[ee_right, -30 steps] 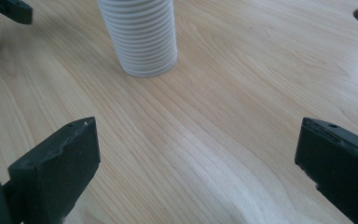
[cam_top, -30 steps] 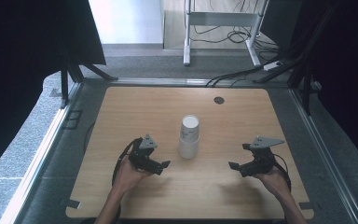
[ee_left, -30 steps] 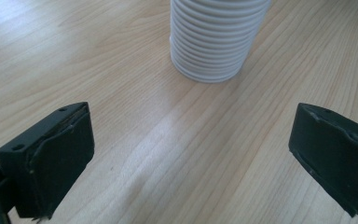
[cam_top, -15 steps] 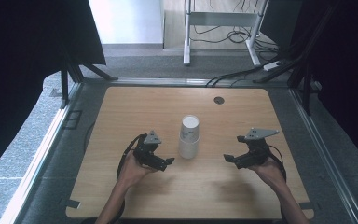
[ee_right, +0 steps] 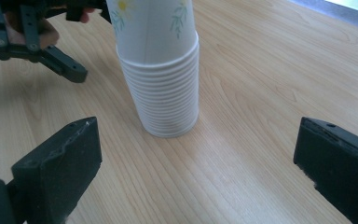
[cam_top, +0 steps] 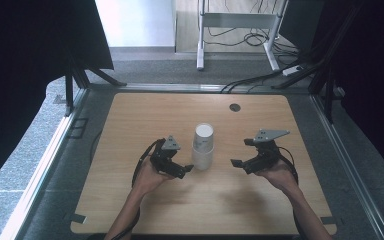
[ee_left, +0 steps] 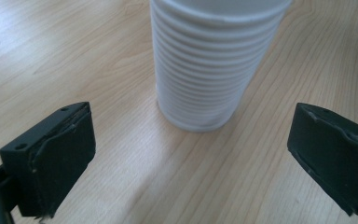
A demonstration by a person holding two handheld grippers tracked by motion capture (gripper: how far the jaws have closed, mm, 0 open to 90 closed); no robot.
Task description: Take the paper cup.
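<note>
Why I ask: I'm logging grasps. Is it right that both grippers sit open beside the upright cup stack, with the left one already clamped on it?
Not quite: the left gripper is open, its jaws apart from the cup stack, as the left gripper view shows. The right gripper is open too.

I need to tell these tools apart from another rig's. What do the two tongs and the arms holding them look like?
Both the left tongs and right tongs are black, with blocky flat jaws, a grey three-cornered plate on top and a black trailing cable. The forearms are bare, with no sleeves.

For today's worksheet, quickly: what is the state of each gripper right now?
Left gripper: open, holding nothing, beside the stack of paper cups.
Right gripper: open, holding nothing.
</note>
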